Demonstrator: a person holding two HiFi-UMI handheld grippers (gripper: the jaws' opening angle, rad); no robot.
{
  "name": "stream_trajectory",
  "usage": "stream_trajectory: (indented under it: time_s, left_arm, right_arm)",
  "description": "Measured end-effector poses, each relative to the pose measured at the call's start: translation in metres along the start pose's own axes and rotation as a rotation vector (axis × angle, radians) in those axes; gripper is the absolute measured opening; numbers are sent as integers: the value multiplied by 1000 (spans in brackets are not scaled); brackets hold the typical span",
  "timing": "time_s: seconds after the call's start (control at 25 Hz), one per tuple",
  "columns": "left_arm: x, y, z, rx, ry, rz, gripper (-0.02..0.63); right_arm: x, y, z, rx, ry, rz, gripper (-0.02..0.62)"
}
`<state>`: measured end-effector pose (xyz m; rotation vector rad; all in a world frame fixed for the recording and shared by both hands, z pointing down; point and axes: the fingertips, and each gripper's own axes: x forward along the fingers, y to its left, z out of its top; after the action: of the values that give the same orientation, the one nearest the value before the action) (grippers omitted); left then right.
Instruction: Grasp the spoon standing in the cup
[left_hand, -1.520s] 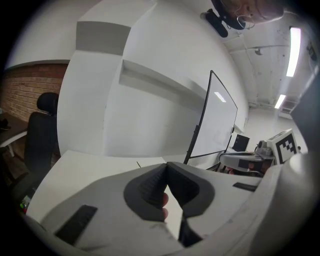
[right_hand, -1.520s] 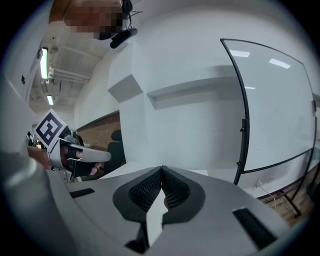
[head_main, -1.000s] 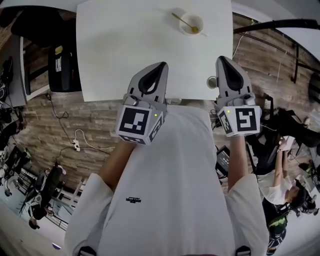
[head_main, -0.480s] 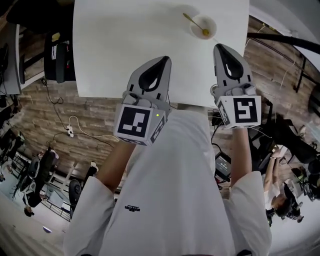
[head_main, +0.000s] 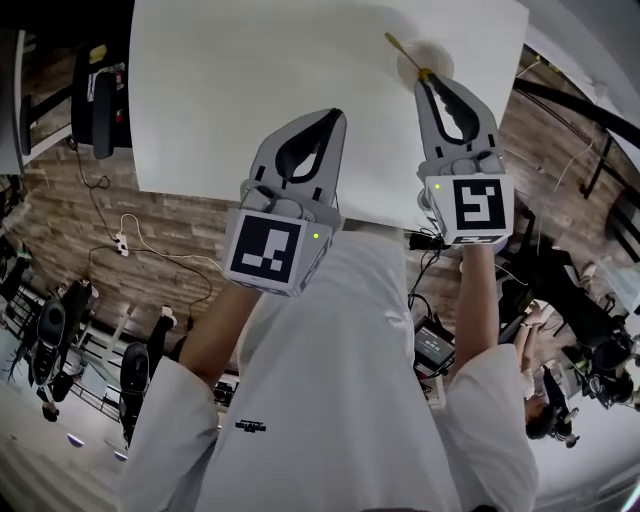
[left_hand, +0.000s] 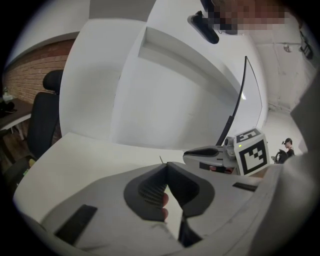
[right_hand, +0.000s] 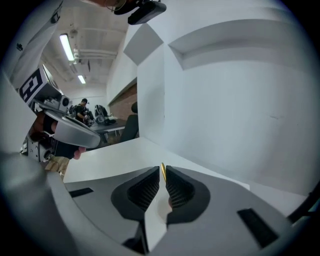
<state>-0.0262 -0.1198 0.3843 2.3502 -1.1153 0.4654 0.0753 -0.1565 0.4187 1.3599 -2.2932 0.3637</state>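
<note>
- Overall, the white table (head_main: 250, 90) takes the upper part of the head view, and the task's things stand near its far right corner.
- The left gripper (head_main: 332, 116) hangs over the near edge of the table, well apart from the cup. Its jaws are pressed together at the tips and hold nothing, so it has no part in the grasp.
- The right gripper (head_main: 425, 82) is stretched forward, with its tips at the near side of the cup. Its jaws are almost together, with only a narrow slit between the pads. The golden handle shows upright in this slit, close to the right pad, with a thin gap on the other side.
- The cup (head_main: 440, 57) is small and pale, partly hidden behind the tips of the right gripper.
- The spoon (head_main: 400, 47) stands in the cup, and its handle leans toward the far left in the head view.
- Progress, as I judge it: the approach is done and the handle is lined up between the jaws. The final squeeze is what is left — the pads do not seem to clamp it yet.
</note>
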Motion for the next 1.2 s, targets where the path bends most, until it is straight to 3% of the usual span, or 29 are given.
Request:
stream_trajectory:
  time_s: [0.2,0.84,1.2]
  left_arm:
    - [13,14,-15,-46,30,20,11]
    - [26,26,-43,-113,119,21,11]
    - [15,37,-44,-119,121,39,11]
  right_arm:
    - [29,-5,-5,-1,20,27,28]
    - [80,1,-45,-156,198,84,54]
    - [83,-7,-44,-139,209,45,31]
